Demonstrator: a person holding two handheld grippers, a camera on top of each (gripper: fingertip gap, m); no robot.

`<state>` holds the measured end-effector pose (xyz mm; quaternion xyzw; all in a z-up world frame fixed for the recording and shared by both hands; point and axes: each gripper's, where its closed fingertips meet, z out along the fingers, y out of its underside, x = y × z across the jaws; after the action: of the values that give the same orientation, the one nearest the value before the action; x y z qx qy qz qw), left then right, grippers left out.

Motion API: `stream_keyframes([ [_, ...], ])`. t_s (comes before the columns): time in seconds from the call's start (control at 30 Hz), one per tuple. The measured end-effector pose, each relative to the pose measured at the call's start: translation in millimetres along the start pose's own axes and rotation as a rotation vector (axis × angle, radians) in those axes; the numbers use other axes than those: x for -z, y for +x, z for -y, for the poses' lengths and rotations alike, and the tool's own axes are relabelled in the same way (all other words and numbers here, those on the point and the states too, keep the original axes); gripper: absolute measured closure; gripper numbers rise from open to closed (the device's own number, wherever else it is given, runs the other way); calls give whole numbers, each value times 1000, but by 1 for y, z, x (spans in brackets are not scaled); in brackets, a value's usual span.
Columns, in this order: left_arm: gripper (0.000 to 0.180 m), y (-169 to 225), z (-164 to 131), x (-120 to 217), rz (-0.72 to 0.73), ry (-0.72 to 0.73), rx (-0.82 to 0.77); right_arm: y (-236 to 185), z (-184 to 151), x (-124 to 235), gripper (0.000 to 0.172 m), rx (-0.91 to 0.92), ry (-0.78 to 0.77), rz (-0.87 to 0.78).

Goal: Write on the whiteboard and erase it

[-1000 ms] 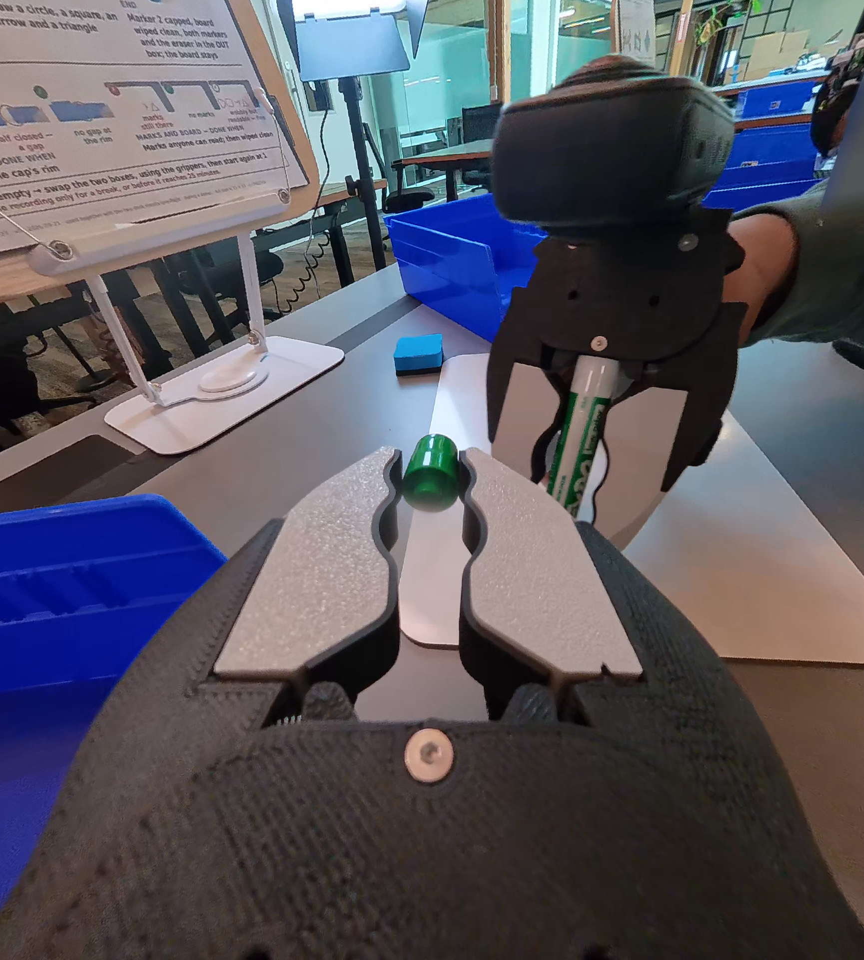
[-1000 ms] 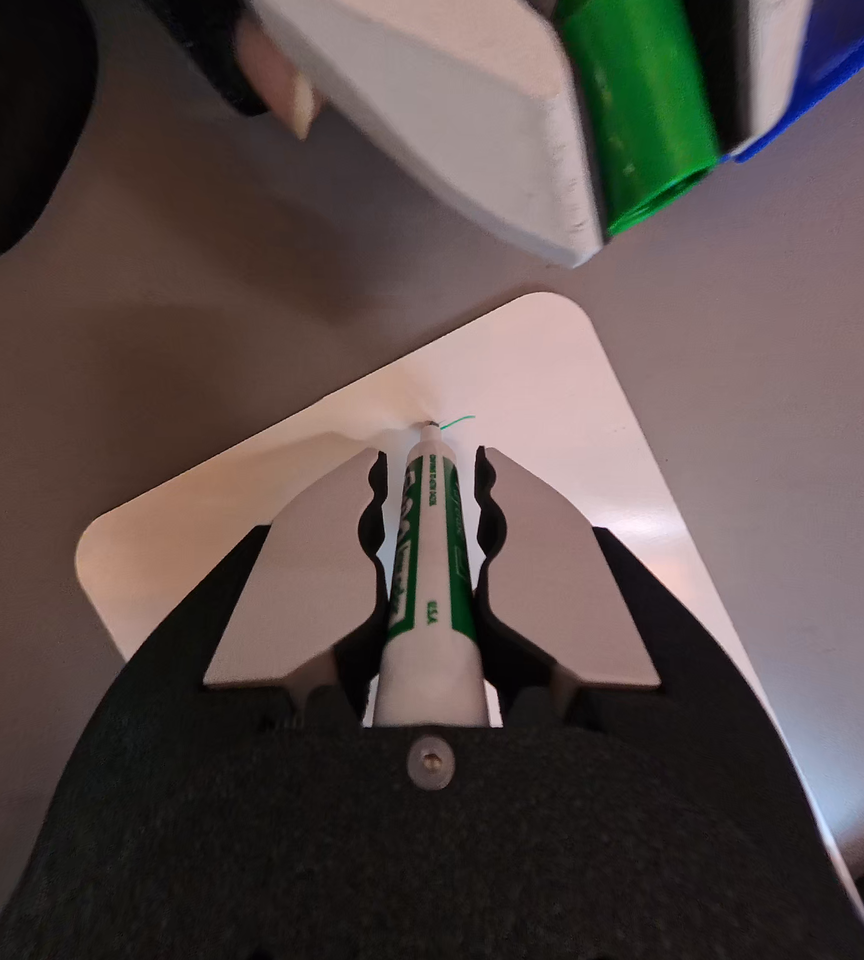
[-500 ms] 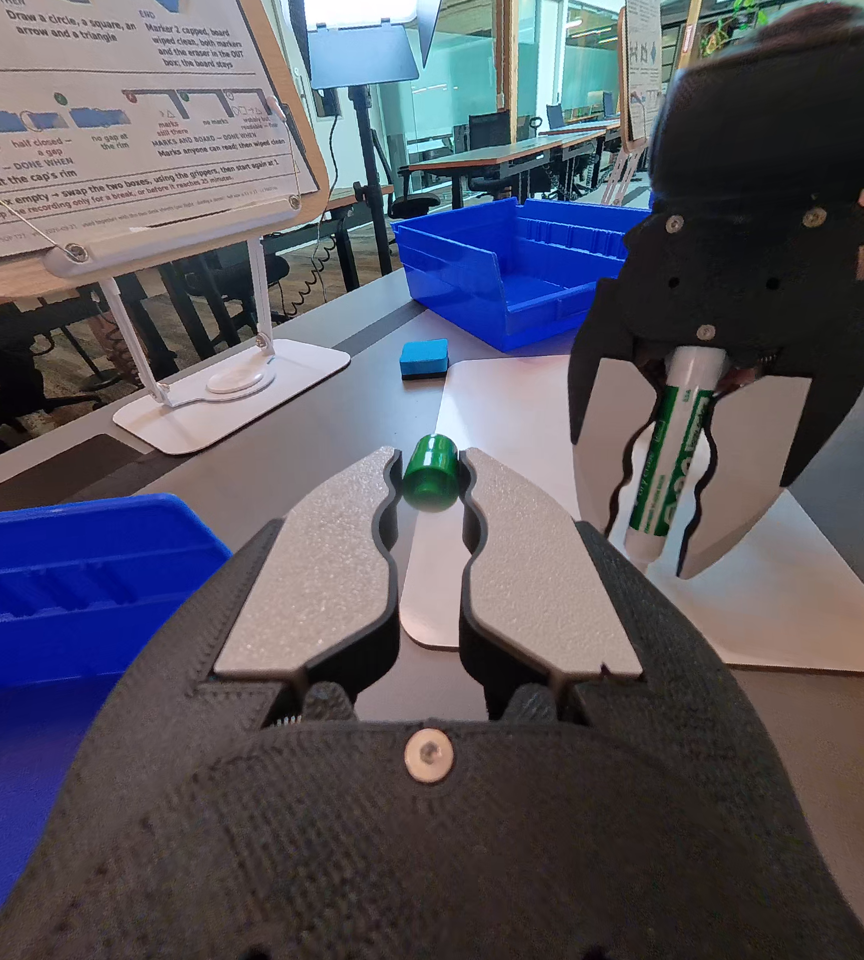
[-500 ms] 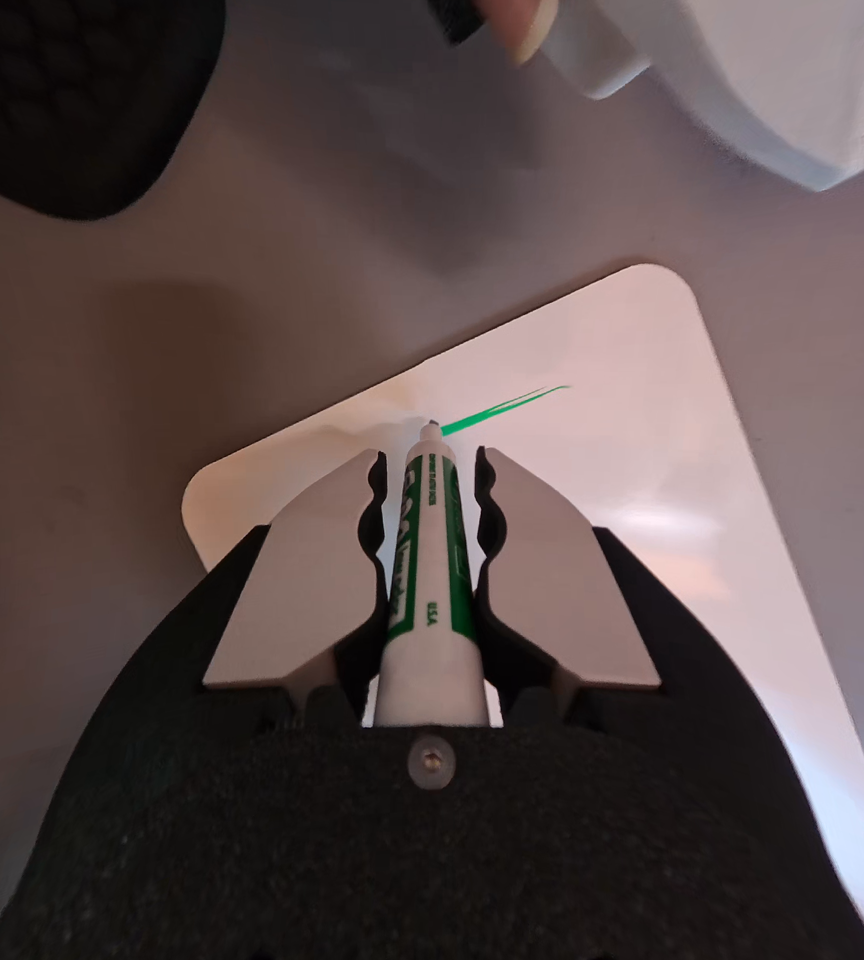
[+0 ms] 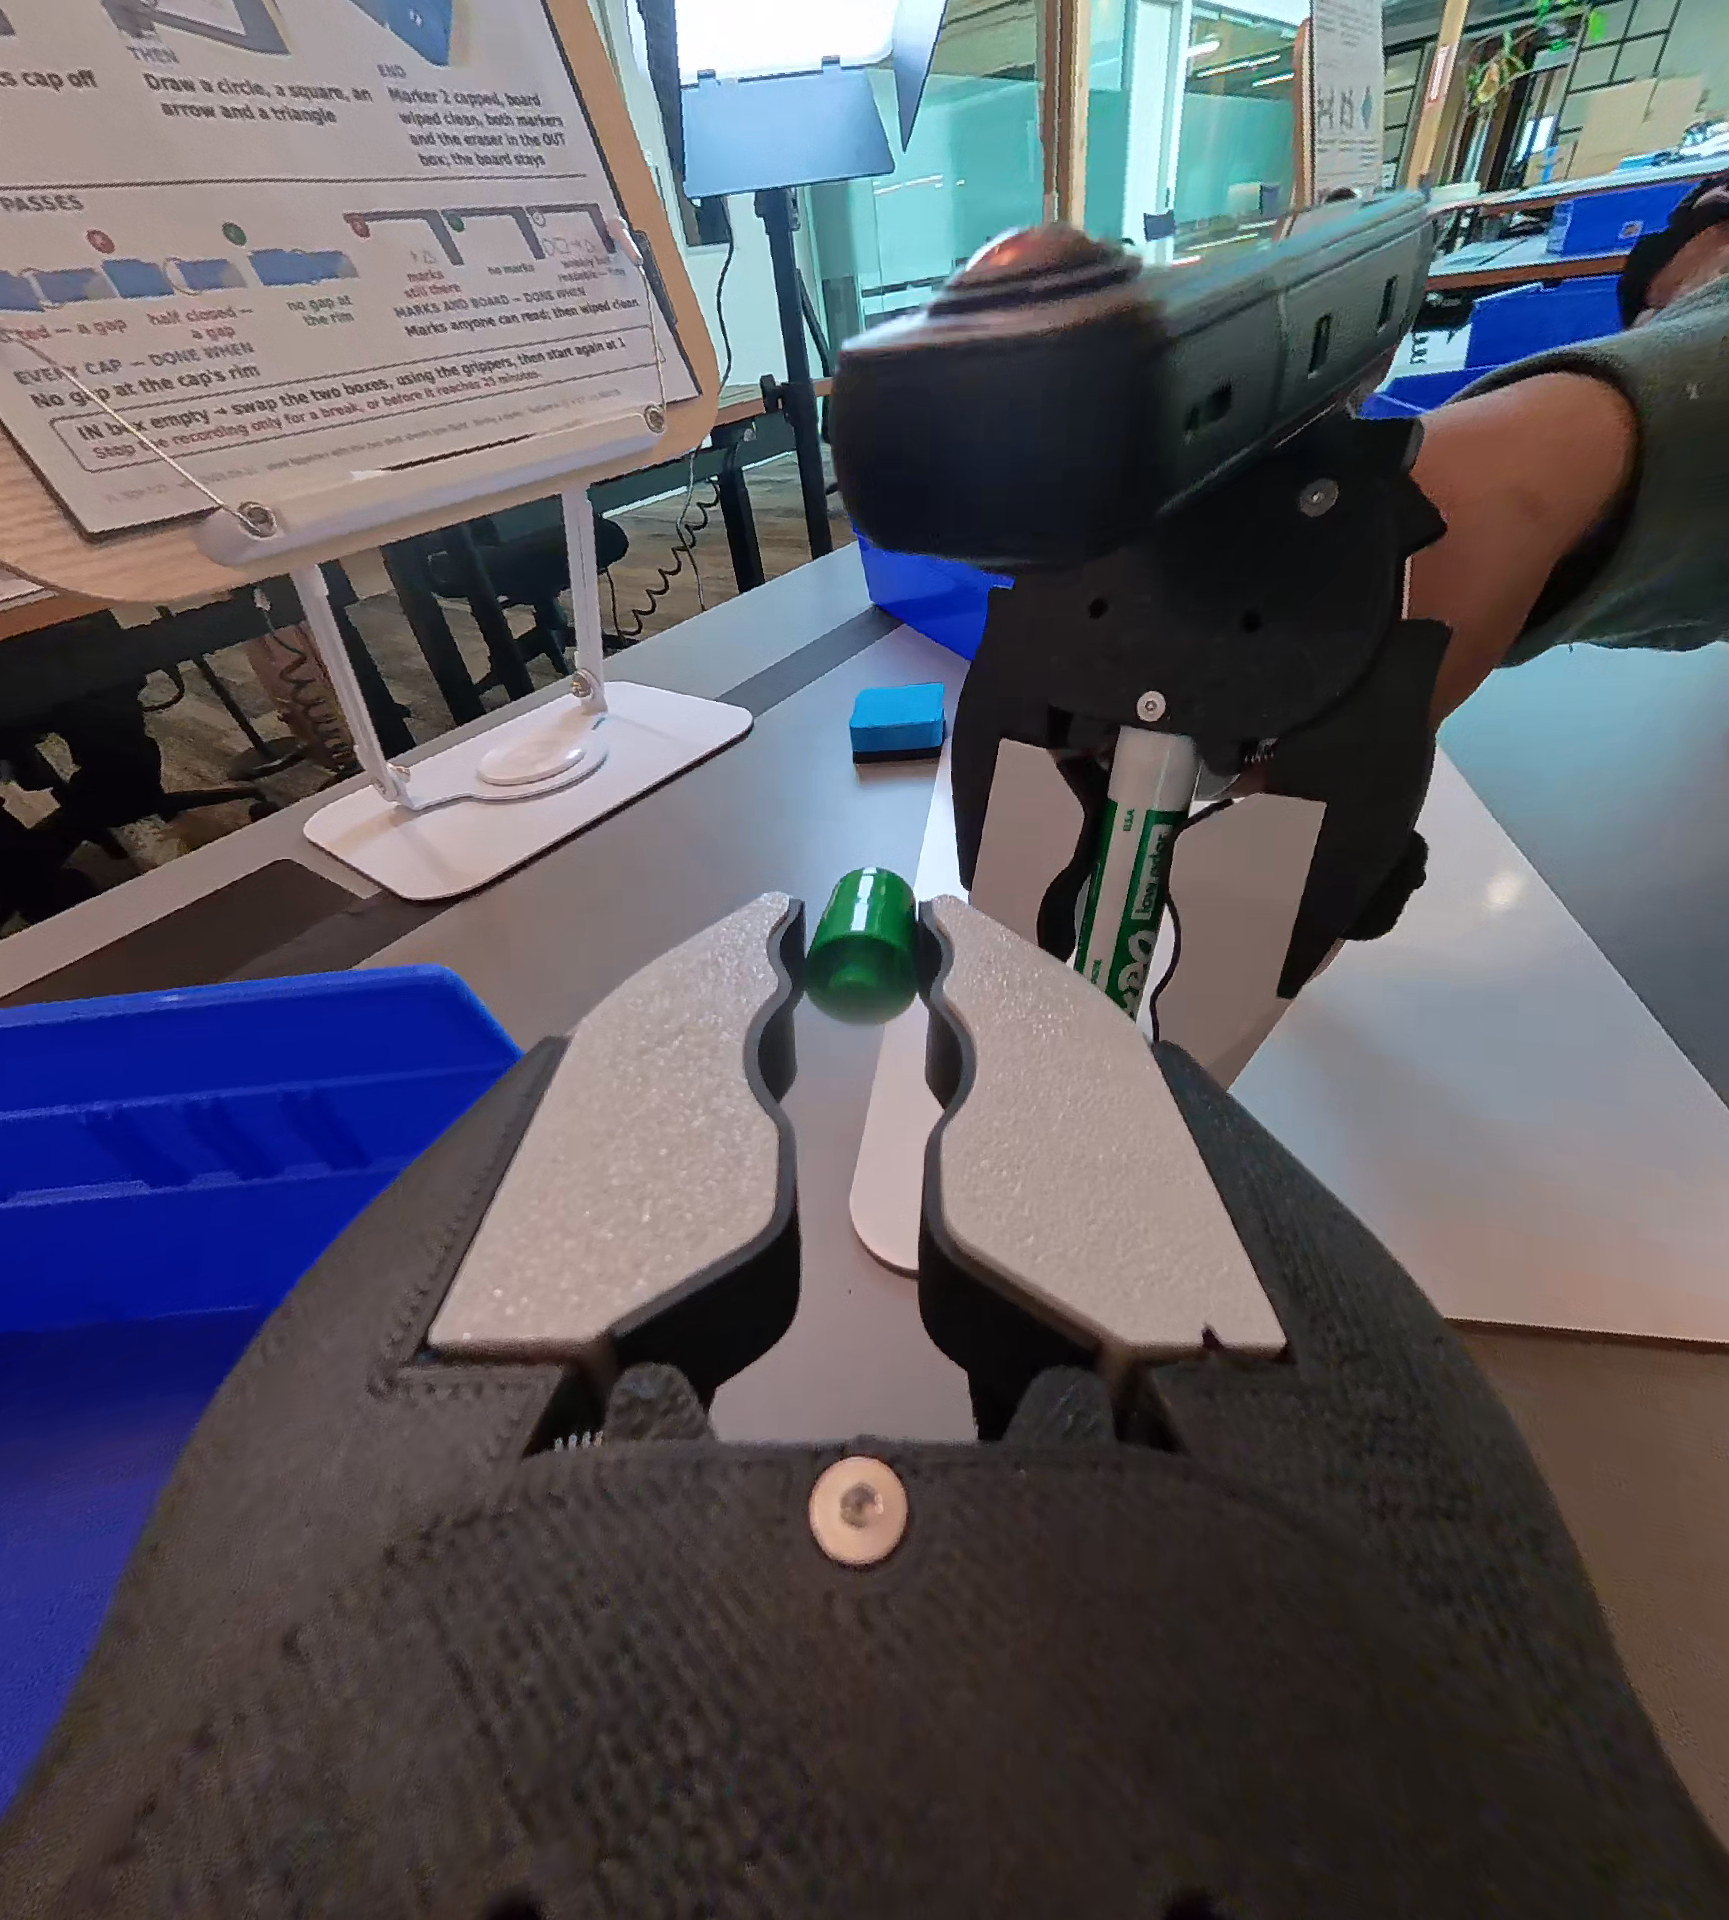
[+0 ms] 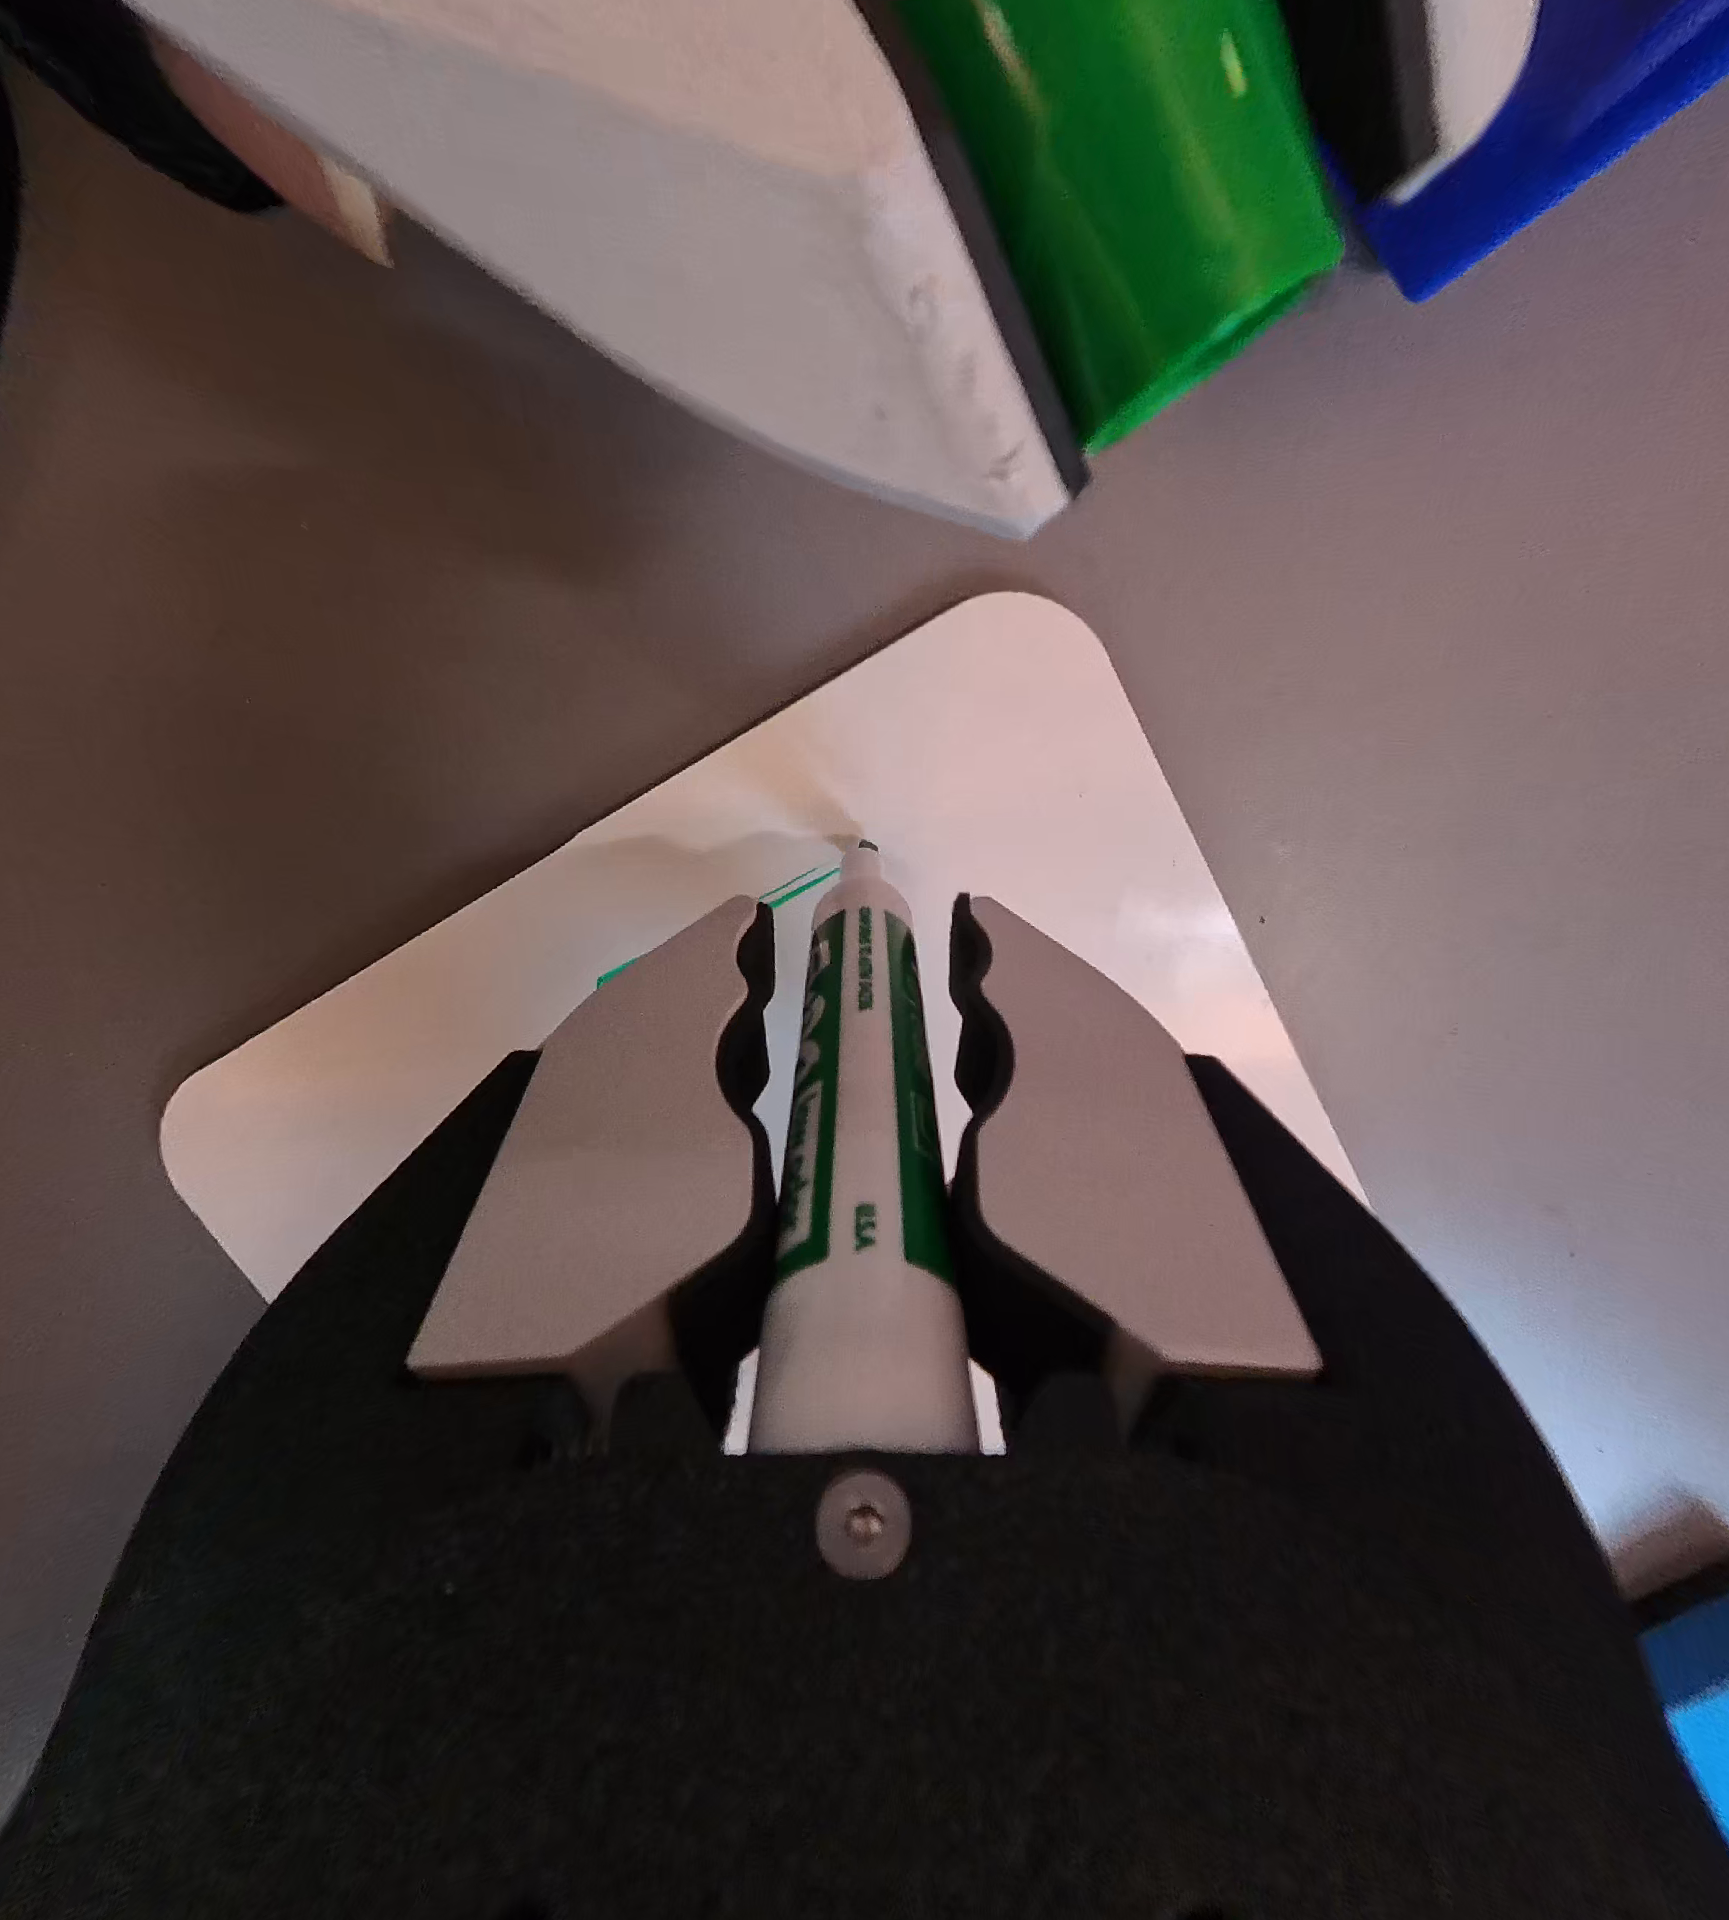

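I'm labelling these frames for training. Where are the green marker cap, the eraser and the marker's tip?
green marker cap [image 5: 861, 951]: left wrist view, on its shiny side.
eraser [image 5: 896, 715]: left wrist view, on its blue top.
marker's tip [image 6: 867, 847]: right wrist view, on the dark nib.

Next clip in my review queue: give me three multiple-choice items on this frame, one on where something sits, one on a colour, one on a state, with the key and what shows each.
1. Where does the small blue block eraser lie?
A. inside the blue plastic bin
B. on the grey table by the far corner of the flat white whiteboard
C. on the paper stand's base

2. What colour is the short plastic cap in the left gripper?
A. red
B. black
C. green

3. What is the state of the white marker with the green label in the right gripper?
A. uncapped, tip down at the whiteboard
B. capped, lying flat
C. dropped on the table

Key: 1 B, the eraser rests on the table beside the whiteboard, outside the bin. 2 C, the cap between the left gripper fingers is green. 3 A, the marker stands in the right gripper, bare tip at the board, green stroke beside it.
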<state>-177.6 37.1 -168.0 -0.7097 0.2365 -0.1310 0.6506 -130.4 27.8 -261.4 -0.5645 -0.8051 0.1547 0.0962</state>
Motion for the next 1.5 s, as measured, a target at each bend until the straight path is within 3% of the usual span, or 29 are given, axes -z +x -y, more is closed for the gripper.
stream_keyframes([
  [0.27, 160, -3, -1, 4, 11, -2, -2, -10, -4, -1, 138, 6, -69, 38],
  [0.57, 160, -4, -1, 6, 13, -3, 3, -55, -26, 7, 138, 54, -140, 132],
  [0.97, 160, -5, -1, 7, 14, -6, 3, 0, -1, -2, 137, -20, -28, 40],
  [1.23, 160, -5, -2, 7, 12, -11, 2, -1, -6, -1, 138, -10, -69, 31],
  [1.5, 160, -4, -3, 6, 9, -15, 4, -13, -31, 9, 138, -8, -113, 28],
])
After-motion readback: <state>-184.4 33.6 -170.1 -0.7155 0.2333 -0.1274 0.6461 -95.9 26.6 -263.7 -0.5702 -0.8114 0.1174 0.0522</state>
